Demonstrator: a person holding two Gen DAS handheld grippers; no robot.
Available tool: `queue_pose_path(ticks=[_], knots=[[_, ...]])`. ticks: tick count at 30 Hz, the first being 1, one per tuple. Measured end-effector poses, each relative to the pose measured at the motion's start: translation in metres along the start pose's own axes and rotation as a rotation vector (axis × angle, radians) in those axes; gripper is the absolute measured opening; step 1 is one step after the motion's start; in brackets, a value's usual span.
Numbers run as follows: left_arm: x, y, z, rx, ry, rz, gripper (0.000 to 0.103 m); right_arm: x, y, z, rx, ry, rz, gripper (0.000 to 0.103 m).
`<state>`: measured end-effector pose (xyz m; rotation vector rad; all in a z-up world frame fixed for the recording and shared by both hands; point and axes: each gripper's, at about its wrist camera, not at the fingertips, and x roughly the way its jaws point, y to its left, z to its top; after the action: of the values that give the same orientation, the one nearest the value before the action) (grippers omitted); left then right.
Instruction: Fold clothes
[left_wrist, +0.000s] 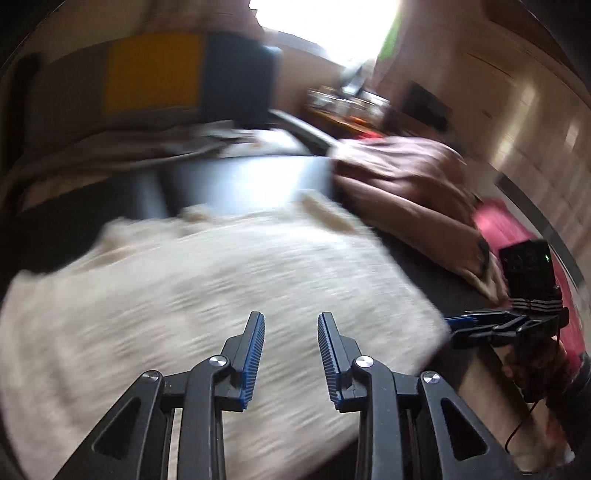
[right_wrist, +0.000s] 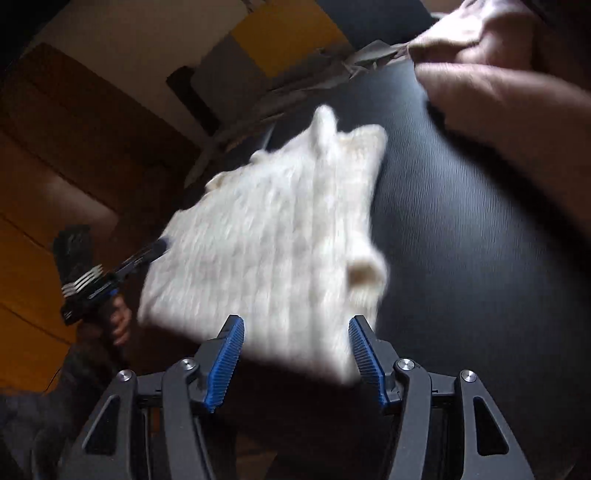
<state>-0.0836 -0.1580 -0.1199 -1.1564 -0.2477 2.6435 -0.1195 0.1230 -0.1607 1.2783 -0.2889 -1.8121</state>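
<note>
A cream knitted garment (left_wrist: 207, 273) lies folded on the dark table (left_wrist: 240, 181). In the left wrist view, which is blurred, my left gripper (left_wrist: 291, 317) hovers over the garment's near part, open, with nothing between its blue pads. My right gripper (left_wrist: 458, 325) shows side on at the garment's right corner. In the right wrist view the cream garment (right_wrist: 273, 236) lies on the table (right_wrist: 461, 240). My right gripper (right_wrist: 295, 321) stands open at its near edge, the pads apart from the cloth. The left gripper (right_wrist: 162, 245), in a person's hand, points at the garment's left edge.
A heap of pinkish-brown clothes (left_wrist: 406, 184) lies on the table's far right, also large at the top right of the right wrist view (right_wrist: 498, 81). A pink cloth (left_wrist: 498, 225) sits beyond it. A yellow and blue panel (left_wrist: 155, 74) stands behind. Wooden floor (right_wrist: 33, 266) lies left.
</note>
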Motion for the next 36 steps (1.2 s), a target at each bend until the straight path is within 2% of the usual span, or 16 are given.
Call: queue_pose_path(ticks=[3, 8, 11, 14, 15, 17, 20, 24, 27, 30, 32, 34, 36], knots=[[0.024, -0.033, 0.015, 0.096, 0.033, -0.031, 0.03, -0.005, 0.001, -0.002, -0.019, -0.019, 0.045, 0.065], [0.053, -0.041, 0.027, 0.123, 0.086, -0.076, 0.03, 0.01, 0.001, 0.015, -0.07, 0.016, 0.144, 0.068], [0.069, -0.039, 0.024, 0.117, 0.139, -0.108, 0.03, 0.03, 0.005, 0.015, -0.111, 0.206, 0.267, 0.069], [0.083, -0.042, 0.01, 0.126, 0.201, -0.13, 0.03, 0.051, 0.009, 0.014, -0.152, 0.411, 0.392, 0.075], [0.082, -0.042, 0.007, 0.115, 0.19, -0.133, 0.03, 0.052, 0.011, 0.011, -0.185, 0.454, 0.387, 0.069], [0.083, -0.04, 0.006, 0.076, 0.191, -0.136, 0.03, 0.048, 0.01, 0.01, -0.201, 0.491, 0.354, 0.069], [0.085, -0.042, 0.005, 0.033, 0.184, -0.136, 0.03, 0.04, 0.005, 0.007, -0.181, 0.494, 0.324, 0.067], [0.064, -0.047, 0.007, 0.02, 0.117, -0.135, 0.03, 0.019, 0.007, 0.01, -0.171, 0.406, 0.206, 0.067], [0.04, -0.035, 0.005, -0.048, 0.042, -0.146, 0.03, -0.002, 0.017, 0.021, -0.188, 0.286, 0.068, 0.07], [0.018, -0.014, -0.002, -0.111, -0.012, -0.109, 0.03, -0.01, 0.033, 0.042, -0.198, 0.116, 0.047, 0.07], [0.006, 0.001, -0.011, -0.155, -0.027, -0.075, 0.03, -0.002, 0.045, 0.057, -0.196, 0.027, 0.046, 0.074], [0.0, 0.012, -0.021, -0.17, -0.03, -0.039, 0.03, 0.018, 0.051, 0.075, -0.162, -0.024, 0.053, 0.074], [0.001, 0.023, -0.034, -0.192, -0.005, -0.005, 0.03, 0.043, 0.055, 0.086, -0.136, -0.043, -0.012, 0.074]])
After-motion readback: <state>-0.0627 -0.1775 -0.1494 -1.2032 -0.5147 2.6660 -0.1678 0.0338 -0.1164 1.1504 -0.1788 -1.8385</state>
